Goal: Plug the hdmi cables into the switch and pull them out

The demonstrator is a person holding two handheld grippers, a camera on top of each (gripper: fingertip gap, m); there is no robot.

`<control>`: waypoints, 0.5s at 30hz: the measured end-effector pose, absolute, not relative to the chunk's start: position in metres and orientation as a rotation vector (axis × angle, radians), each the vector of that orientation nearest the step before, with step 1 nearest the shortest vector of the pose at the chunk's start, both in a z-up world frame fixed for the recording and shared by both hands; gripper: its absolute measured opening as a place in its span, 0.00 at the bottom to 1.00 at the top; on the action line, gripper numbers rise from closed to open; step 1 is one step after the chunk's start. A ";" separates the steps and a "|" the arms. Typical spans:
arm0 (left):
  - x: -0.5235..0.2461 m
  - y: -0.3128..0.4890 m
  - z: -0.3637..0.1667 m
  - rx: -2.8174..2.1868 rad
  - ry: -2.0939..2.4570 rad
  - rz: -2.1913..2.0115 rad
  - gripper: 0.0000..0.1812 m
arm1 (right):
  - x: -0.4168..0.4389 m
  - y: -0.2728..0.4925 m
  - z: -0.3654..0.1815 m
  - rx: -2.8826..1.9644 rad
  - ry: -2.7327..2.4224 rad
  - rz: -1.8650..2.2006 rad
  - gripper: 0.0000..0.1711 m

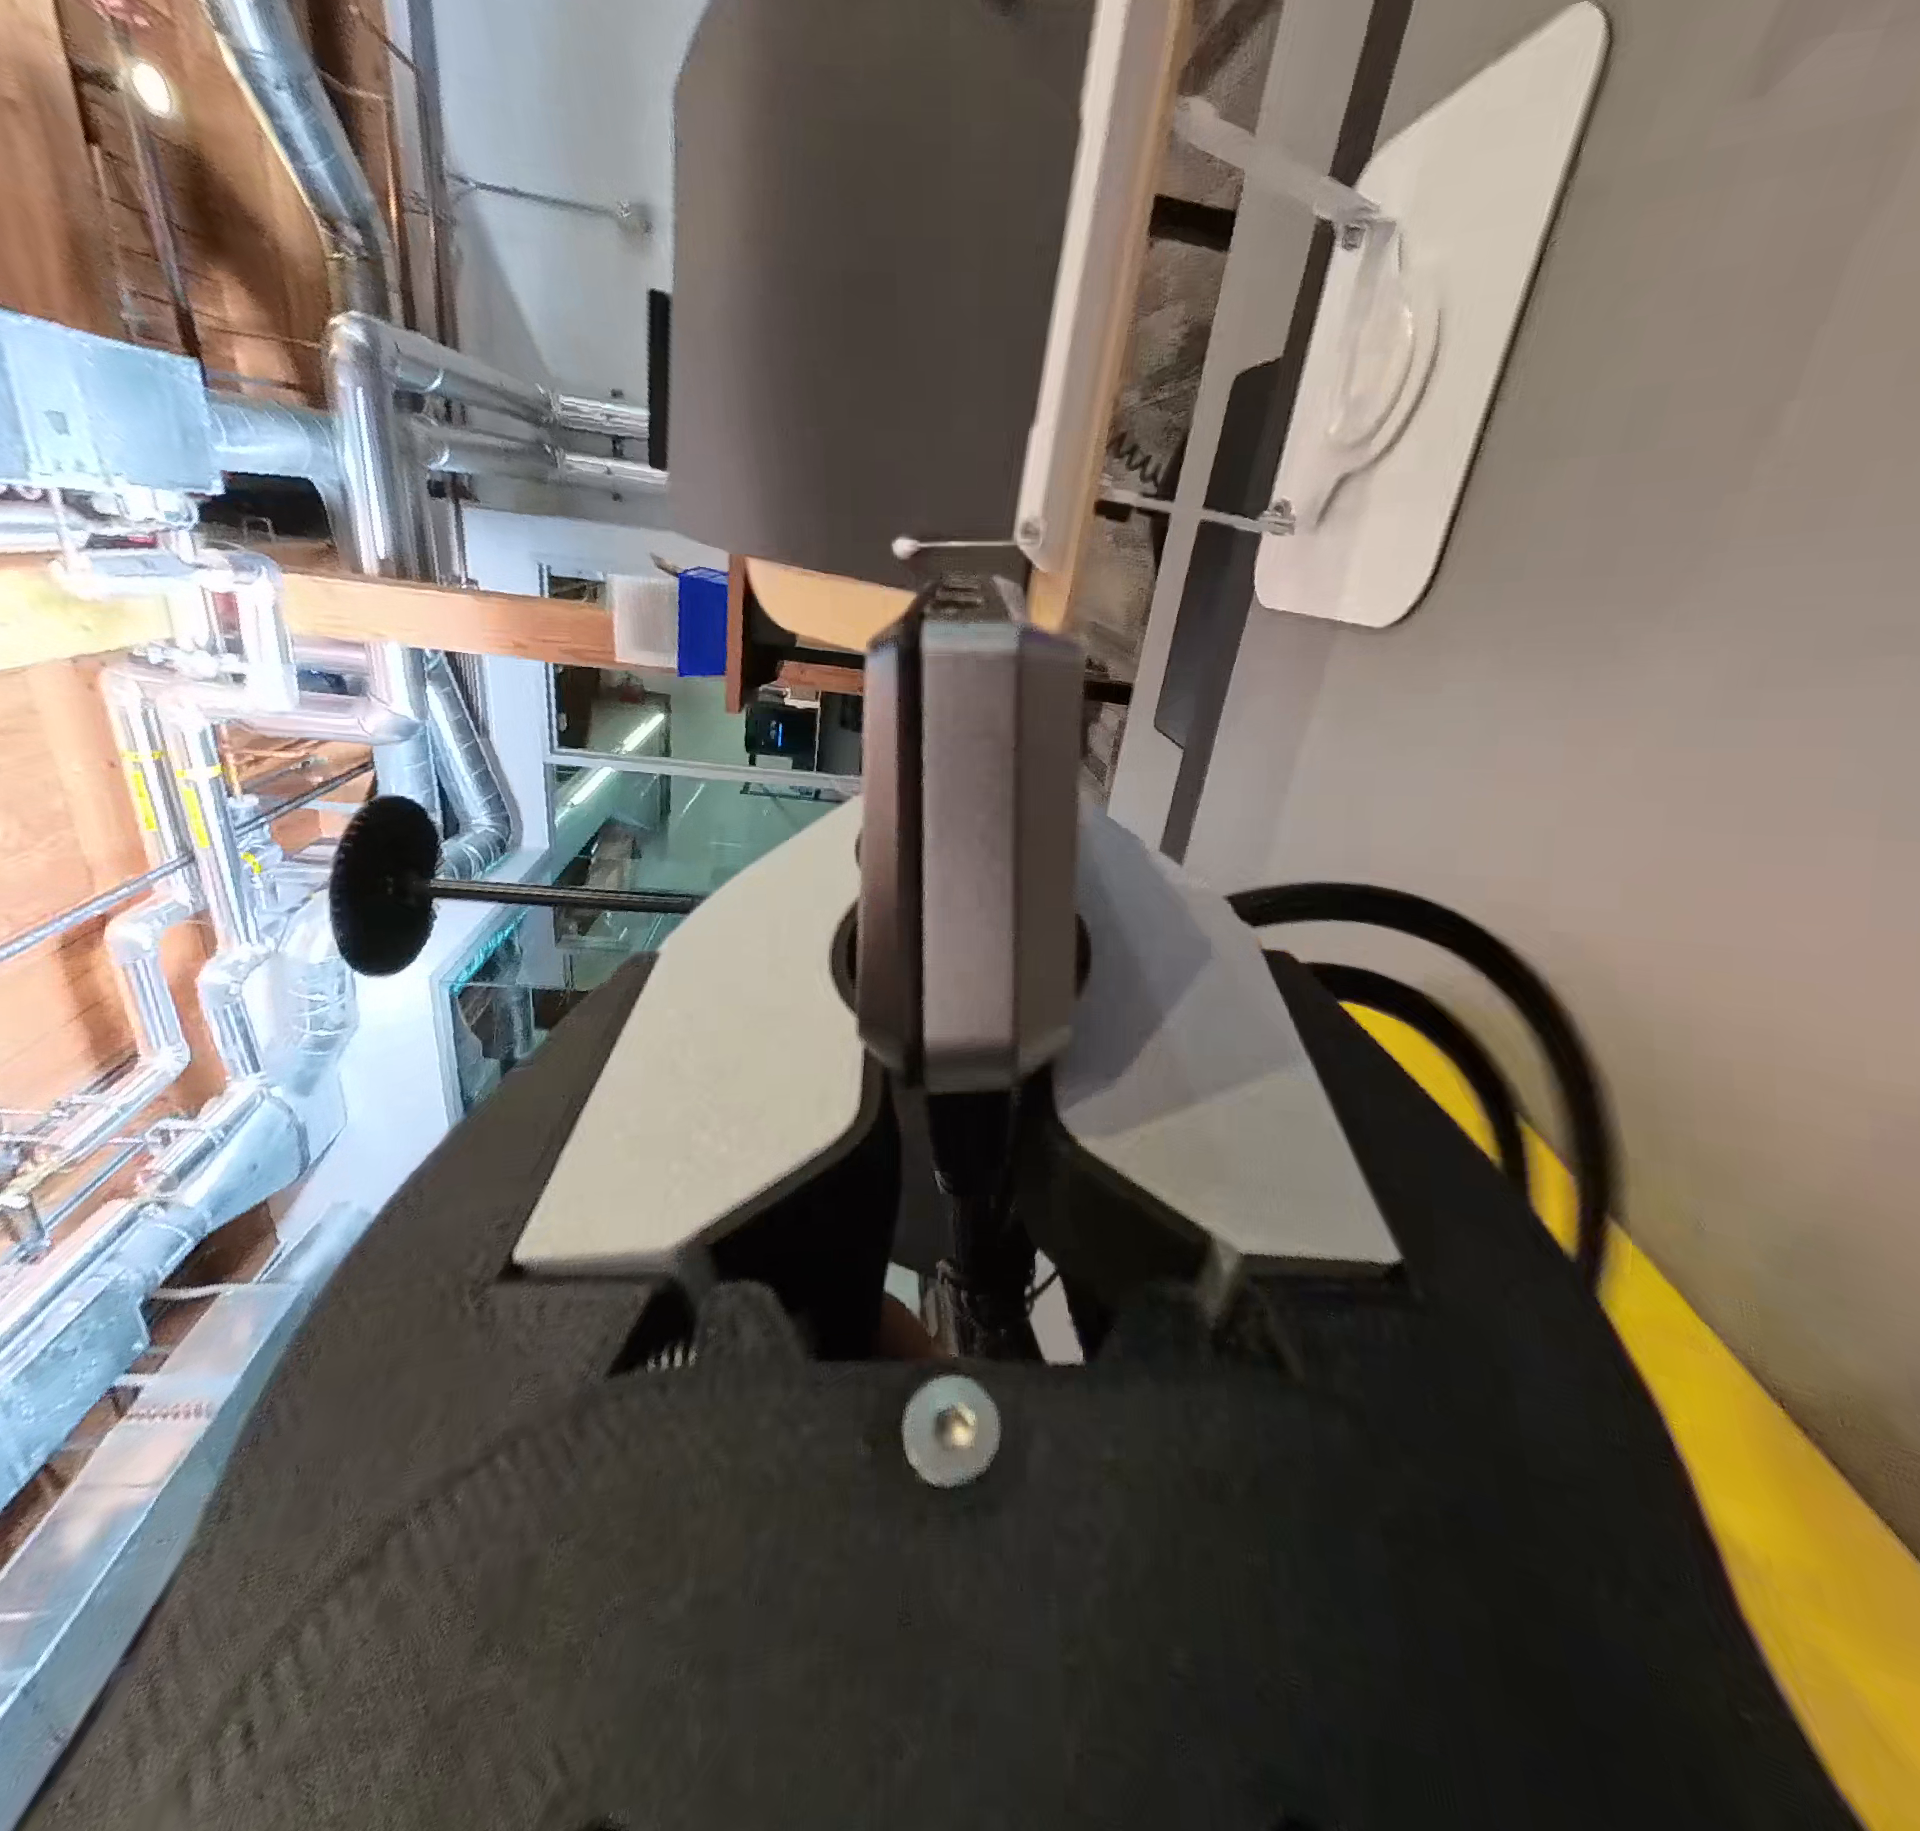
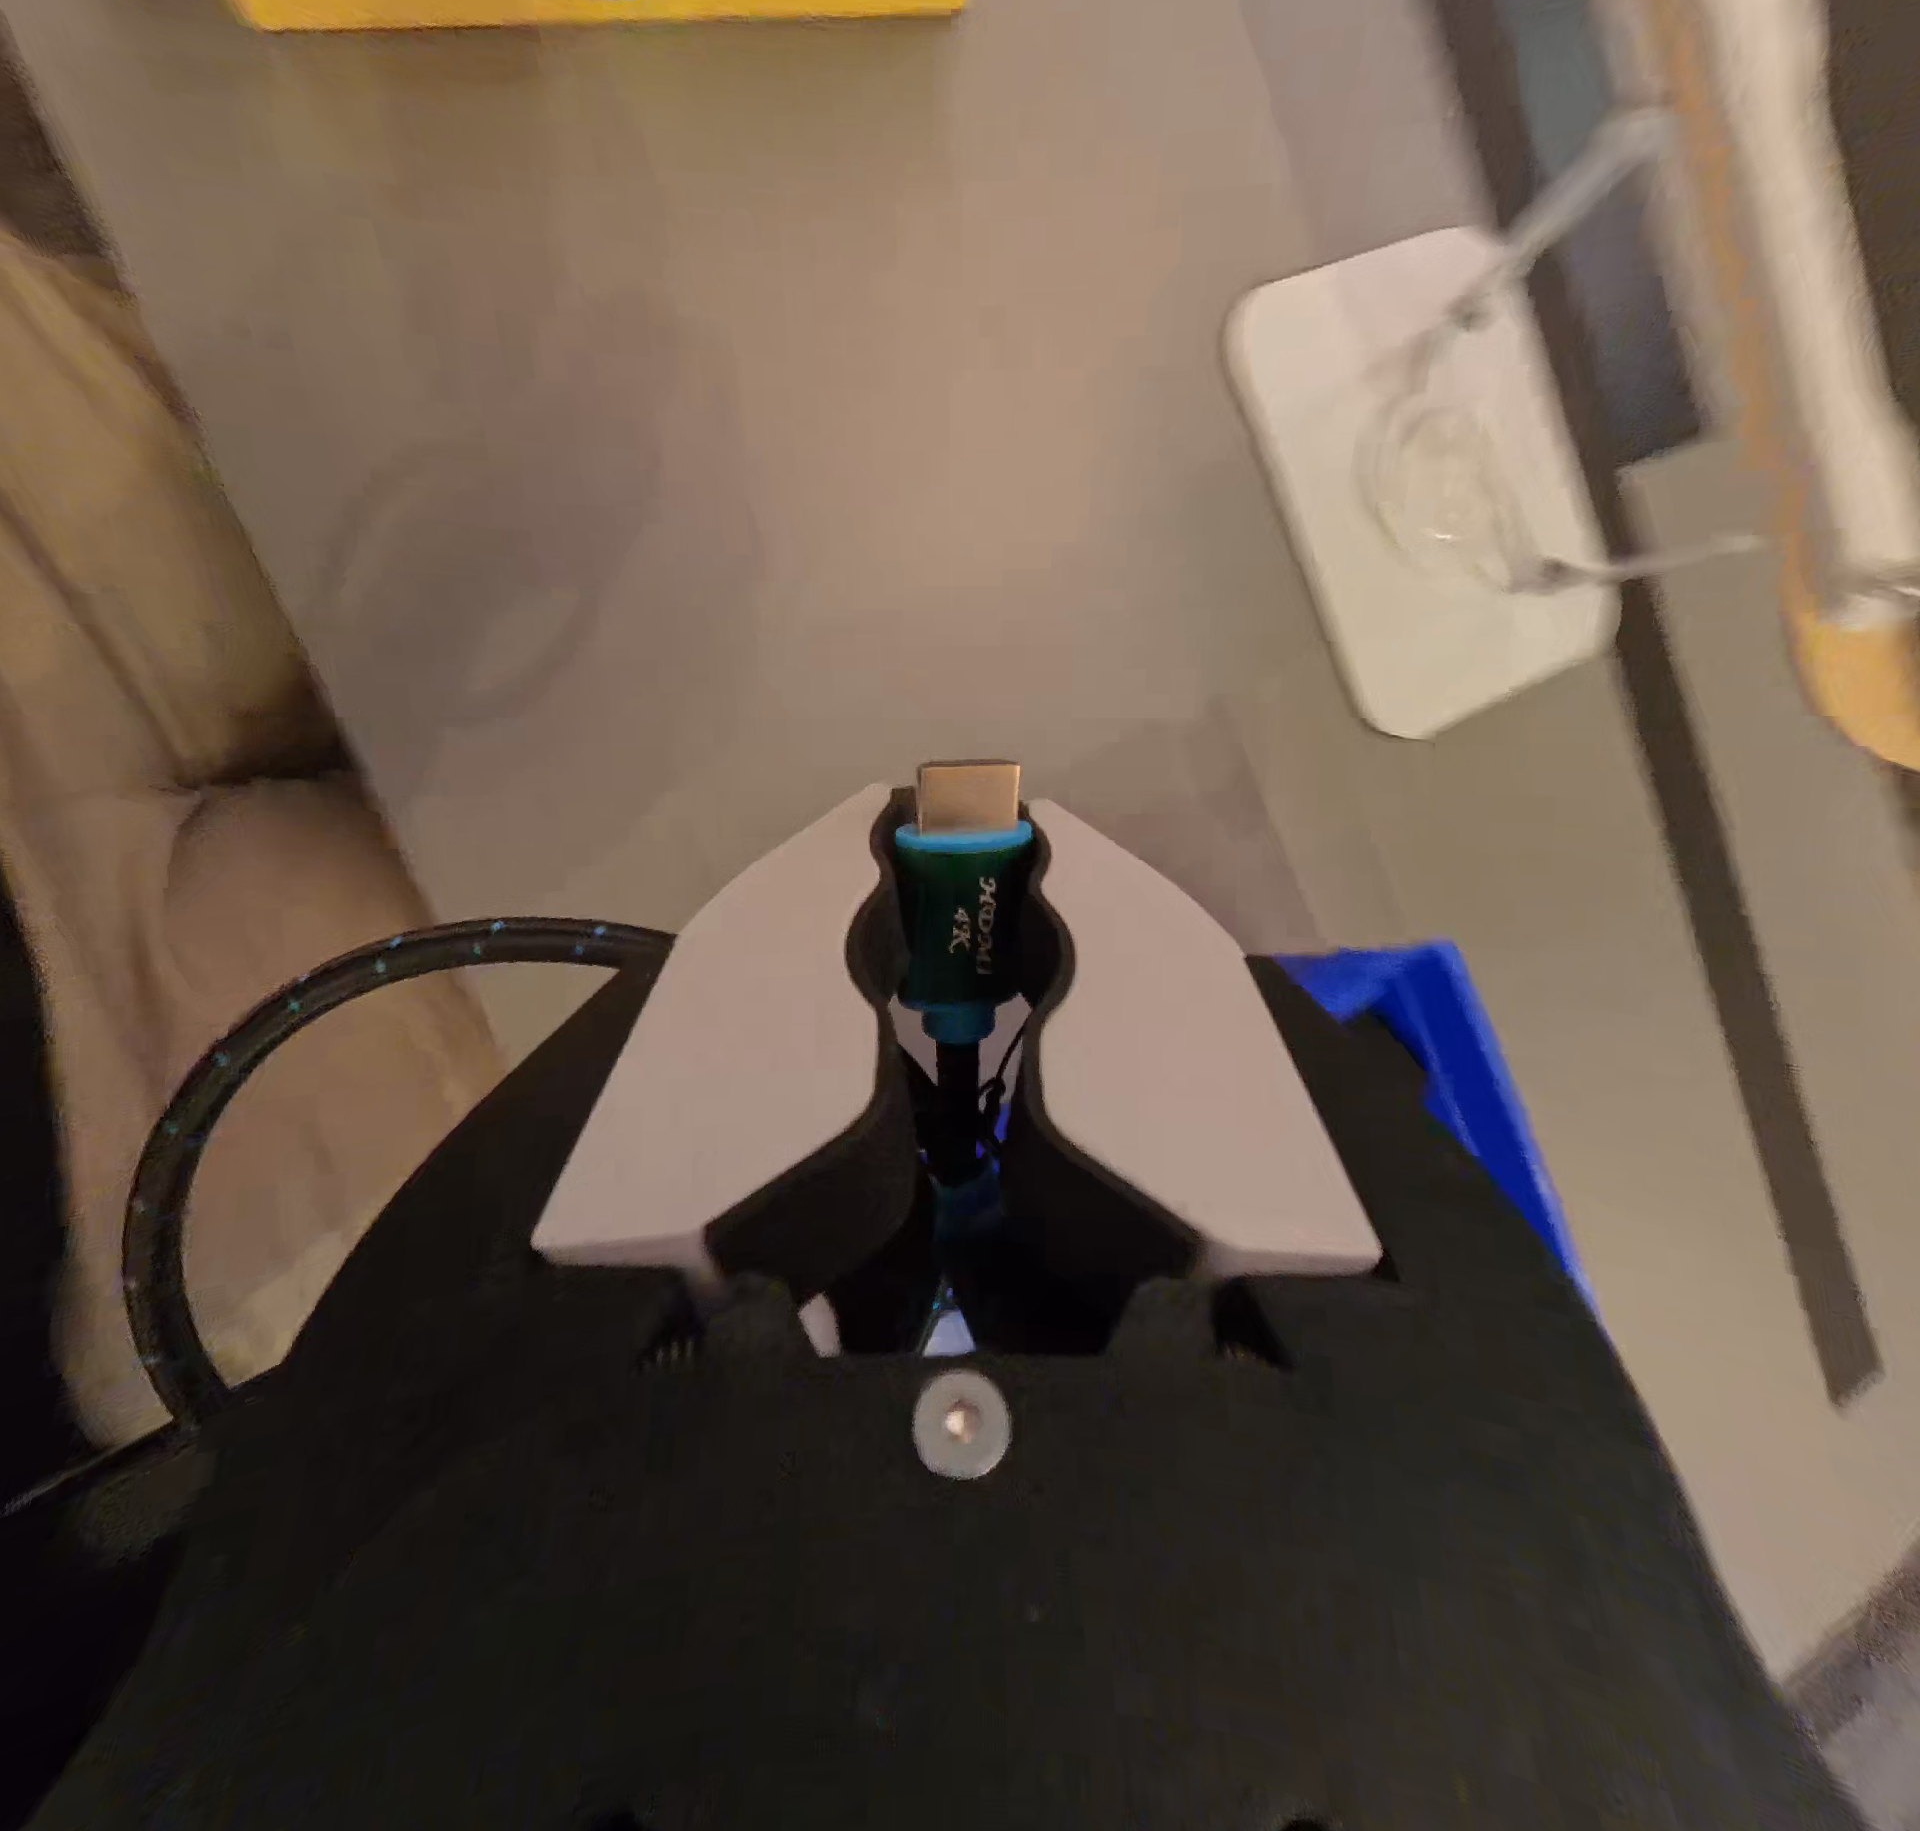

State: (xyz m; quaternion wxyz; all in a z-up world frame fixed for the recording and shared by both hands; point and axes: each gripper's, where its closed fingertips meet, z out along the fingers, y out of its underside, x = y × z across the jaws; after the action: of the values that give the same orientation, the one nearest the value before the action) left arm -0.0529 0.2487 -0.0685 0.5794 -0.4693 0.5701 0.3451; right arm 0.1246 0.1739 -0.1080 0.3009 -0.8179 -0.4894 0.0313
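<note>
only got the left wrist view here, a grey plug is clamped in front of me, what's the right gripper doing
Observer: The right gripper is shut on a teal plug.
Operator: is that plug in anything
Observer: No, its metal tip is bare, over the grey table.
Operator: where does its cable go
Observer: The black cable loops off to the gripper's left.
</note>
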 end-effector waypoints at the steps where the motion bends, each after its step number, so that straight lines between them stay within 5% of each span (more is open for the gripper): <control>1: -0.056 0.250 -0.074 -1.101 1.349 0.813 0.13 | 0.142 0.179 -0.097 -2.152 -1.217 0.053 0.09; 8: -0.064 0.257 -0.080 -1.151 1.349 0.800 0.13 | 0.290 0.183 -0.080 -2.153 -0.597 -0.073 0.09; 15: -0.061 0.257 -0.084 -1.146 1.367 0.796 0.13 | 0.364 0.183 -0.134 -2.036 -0.327 -0.304 0.09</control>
State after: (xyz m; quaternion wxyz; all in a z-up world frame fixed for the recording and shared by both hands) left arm -0.0613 0.2566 -0.0835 0.5596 -0.4861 0.5800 0.3378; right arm 0.3644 0.1829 -0.1337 0.5044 -0.8434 -0.1355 -0.1259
